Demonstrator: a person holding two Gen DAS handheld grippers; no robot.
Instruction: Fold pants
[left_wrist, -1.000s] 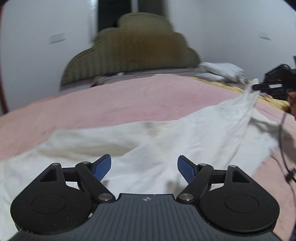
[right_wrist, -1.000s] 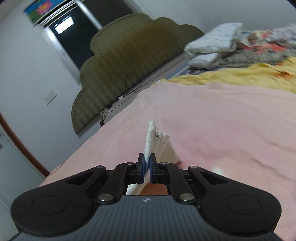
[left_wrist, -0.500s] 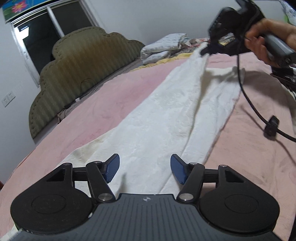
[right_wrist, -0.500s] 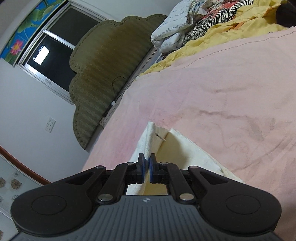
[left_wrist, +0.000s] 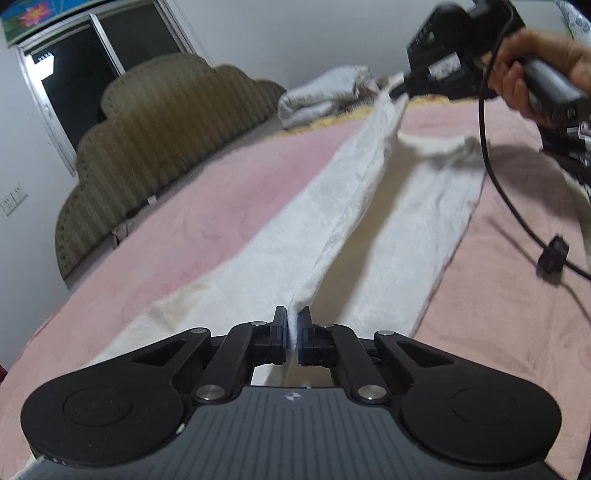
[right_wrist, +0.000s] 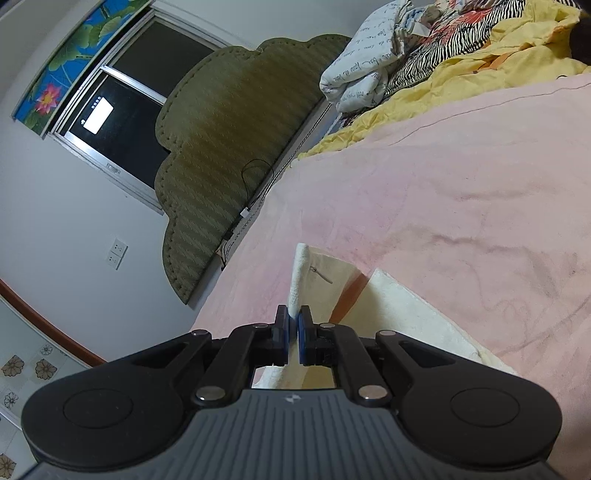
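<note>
Both grippers clenched on the white pants (left_wrist: 369, 206), left gripper (left_wrist: 294, 328) just closed on the raised fold, right gripper (right_wrist: 294, 328) pinching the far edge; soft, limp cloth on the pink bedspread (left_wrist: 221, 192), grip seams

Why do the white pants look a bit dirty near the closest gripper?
The white fabric pants carry a faint yellowish-brown stain at their near left edge, beside the left gripper. Otherwise they lie clean on the pink bedspread.
</note>
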